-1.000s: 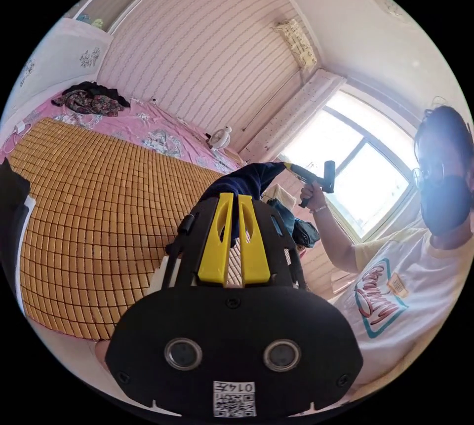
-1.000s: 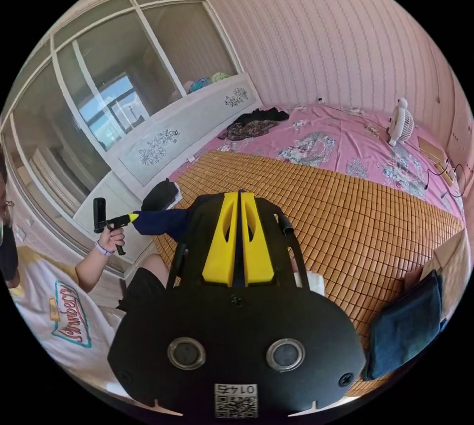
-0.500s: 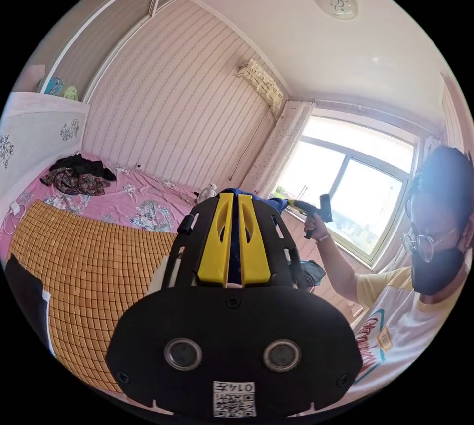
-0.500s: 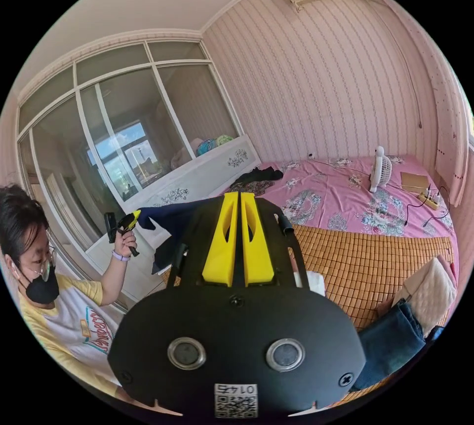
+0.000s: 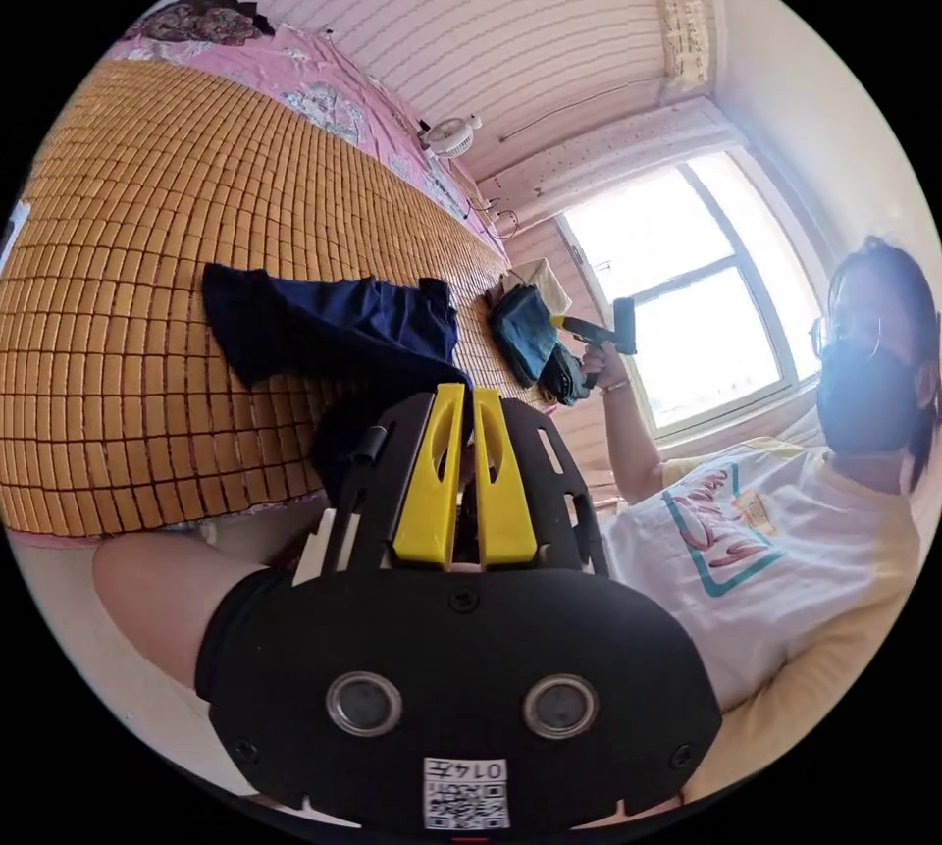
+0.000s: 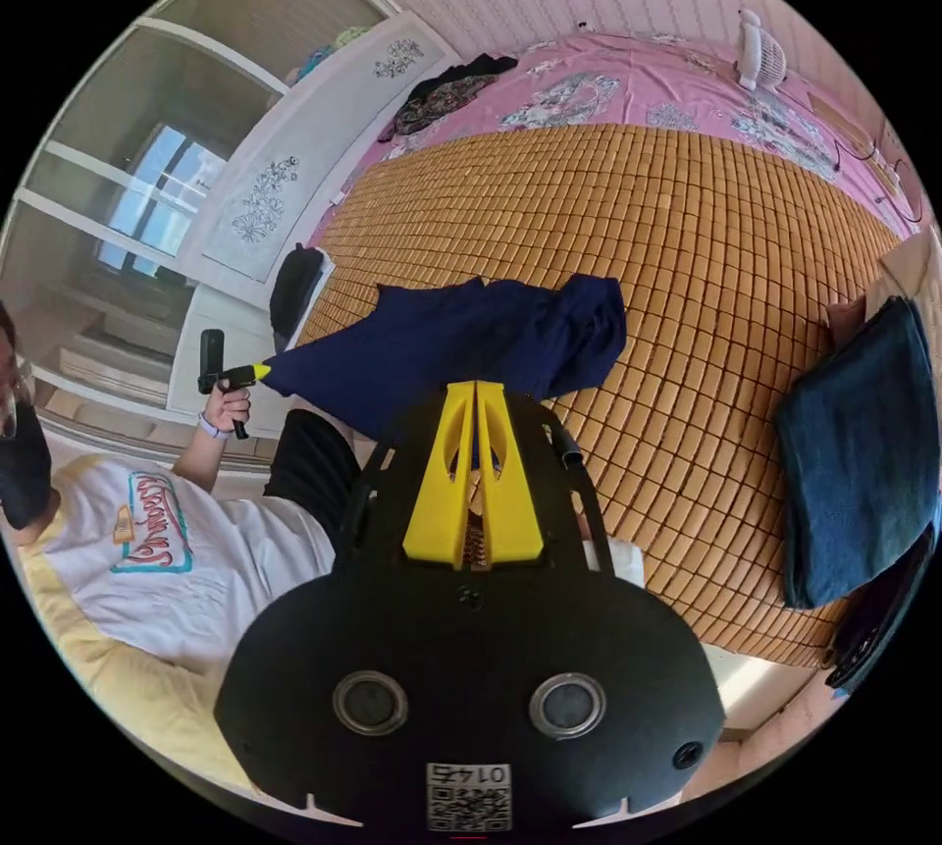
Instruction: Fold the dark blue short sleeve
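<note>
1. Shirt (image 6: 461, 344), dark blue and short-sleeved, is seen spread partway over the bamboo mat (image 6: 687, 227) of the bed, its far end lying bunched on the mat and its near edge held up off it toward the person.

2. Two corners of that near edge are held. In the right gripper view the left tool (image 6: 257, 374) is seen at the left, in the person's hand (image 6: 224, 408), its yellow tip closed on one corner of the cloth. The right tool (image 6: 474, 472) sits in the foreground with its yellow jaws drawn almost together and dark cloth showing in the slit between them.

3. In the left gripper view the left tool (image 5: 459, 482) is shown with its jaws likewise nearly together and dark fabric running into the gap; the grip is judged to be on the shirt's edge.

4. The held edge is stretched between the two tools, so the garment's long axis is judged to run away from both of them, out across the mat toward the pink sheet (image 6: 628, 89).

5. Neither tool is clearly nearer the free end; both stand at the bed's near side, with the shirt lying ahead of them.

6. A lowering of the held edge onto the mat is judged to be what flattening calls for next.

7. A folded dark teal garment (image 6: 854, 452) lies well apart, at the mat's right edge.
</note>
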Demonstrator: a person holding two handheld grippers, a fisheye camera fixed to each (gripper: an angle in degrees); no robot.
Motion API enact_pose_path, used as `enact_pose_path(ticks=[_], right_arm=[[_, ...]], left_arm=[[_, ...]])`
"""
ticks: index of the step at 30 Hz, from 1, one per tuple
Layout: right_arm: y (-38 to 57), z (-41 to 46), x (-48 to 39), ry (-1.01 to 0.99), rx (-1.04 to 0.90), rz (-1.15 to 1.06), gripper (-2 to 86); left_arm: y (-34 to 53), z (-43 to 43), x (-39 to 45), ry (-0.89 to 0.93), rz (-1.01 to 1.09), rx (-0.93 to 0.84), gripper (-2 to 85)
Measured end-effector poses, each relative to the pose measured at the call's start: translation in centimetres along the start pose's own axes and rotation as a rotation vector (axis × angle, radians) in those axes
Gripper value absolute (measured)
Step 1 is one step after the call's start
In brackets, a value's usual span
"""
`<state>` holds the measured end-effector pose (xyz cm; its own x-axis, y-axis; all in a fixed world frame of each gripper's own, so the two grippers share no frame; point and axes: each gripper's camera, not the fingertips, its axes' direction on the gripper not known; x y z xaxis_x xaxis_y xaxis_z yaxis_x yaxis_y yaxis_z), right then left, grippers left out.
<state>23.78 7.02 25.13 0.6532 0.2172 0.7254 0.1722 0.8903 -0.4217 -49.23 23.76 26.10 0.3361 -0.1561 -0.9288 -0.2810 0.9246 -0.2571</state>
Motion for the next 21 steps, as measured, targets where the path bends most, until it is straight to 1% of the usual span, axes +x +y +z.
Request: enact_pose_path(ticks=[1, 3, 5, 8, 10, 12, 14, 15, 16, 19, 21], right_arm=[[-0.1, -1.4, 0.4, -0.011, 0.061, 0.002, -0.1], [-0.6, -1.8, 0.9, 0.009, 0.096, 0.006, 0.2], [-1.0, 0.0, 1.8, 0.015, 0.075, 0.048, 0.7], [0.0, 7.0, 3.3, 0.055, -0.075, 0.146, 3.1], [1.7, 12.7, 4.4, 0.133, -0.166, 0.250, 12.0], [2.8, 15.4, 5.1, 0.171, -0.139, 0.317, 14.1], [3.6, 17.0, 5.3, 0.209, -0.091, 0.321, 12.6], [3.9, 17.7, 5.5, 0.241, -0.084, 0.320, 10.5], [4.0, 17.7, 5.5, 0.265, -0.065, 0.295, 6.4], [3.6, 17.3, 6.5, 0.233, -0.132, 0.259, 1.9], [2.6, 15.2, 7.0, 0.204, -0.099, 0.228, 1.3]], left_arm=[[-0.4, -0.5, -0.3, -0.010, -0.005, 0.042, -1.0], [-1.1, -0.7, -1.9, 0.004, -0.078, 0.094, -1.0], [-1.7, -0.2, -3.7, 0.047, -0.151, 0.128, -1.0], [-2.3, 0.9, -3.9, 0.032, -0.163, 0.126, -1.0], [-2.7, 1.6, -3.5, 0.020, -0.149, 0.117, -1.0], [-3.1, 2.1, -3.2, 0.018, -0.139, 0.105, -1.0], [-3.8, 2.7, -2.8, 0.026, -0.129, 0.092, -1.0], [-3.9, 2.7, -2.7, 0.027, -0.124, 0.090, -1.0], [-4.3, 2.9, -2.4, 0.025, -0.109, 0.084, -1.0], [-5.1, 3.2, -1.6, 0.013, -0.074, 0.070, -0.9], [-5.8, 2.9, -1.3, -0.031, -0.073, 0.090, -0.9]])
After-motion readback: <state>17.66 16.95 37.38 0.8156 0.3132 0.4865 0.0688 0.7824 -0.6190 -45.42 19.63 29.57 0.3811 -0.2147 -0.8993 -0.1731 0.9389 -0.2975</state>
